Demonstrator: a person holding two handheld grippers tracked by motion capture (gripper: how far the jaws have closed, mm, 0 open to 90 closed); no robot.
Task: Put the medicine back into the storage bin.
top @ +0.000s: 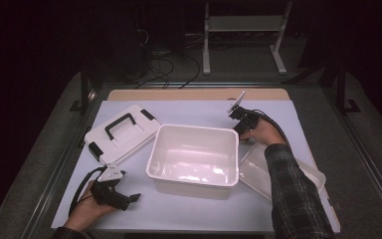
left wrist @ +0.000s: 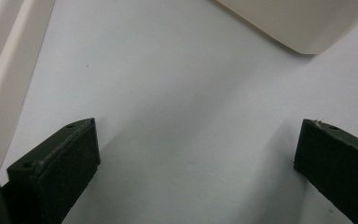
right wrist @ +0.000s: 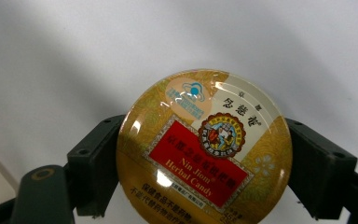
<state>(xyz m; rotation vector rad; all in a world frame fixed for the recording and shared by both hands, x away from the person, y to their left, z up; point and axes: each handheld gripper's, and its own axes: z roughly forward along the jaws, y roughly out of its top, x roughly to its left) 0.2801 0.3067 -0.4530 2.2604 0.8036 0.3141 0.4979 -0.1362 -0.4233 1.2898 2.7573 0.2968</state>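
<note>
- right gripper (right wrist: 204, 186): in the right gripper view its two black jaws rise from the lower left and lower right of the frame and sit against opposite edges of a round candy tin (right wrist: 204, 147). the jaws hold the tin between them.
- candy tin: it occupies the centre and lower centre of the right gripper view, lid facing the camera. the lid is gold with a red label panel, a round emblem to the upper right of the panel and a pale patch at the upper left. behind it lies a plain pale surface.
- right gripper, high view (top: 239, 115): it sits right of centre in the frame, just beyond the far right corner of the white bin (top: 194, 155). the tin cannot be made out there.
- left gripper (top: 134, 197): it lies in the lower left of the high view, near the front left corner of the bin. in the left gripper view (left wrist: 196, 172) its jaws stand wide apart with bare table cover (left wrist: 177, 102) between them.
- white bin: open topped, at the centre of the high view, standing on the pale cover.
- white lid (top: 122, 132): with a black handle and black clips, it lies at the upper left of the bin, just beside it.
- clear tray (top: 258, 169): it lies at the right of the bin, partly under the person's right sleeve (top: 293, 194).
</note>
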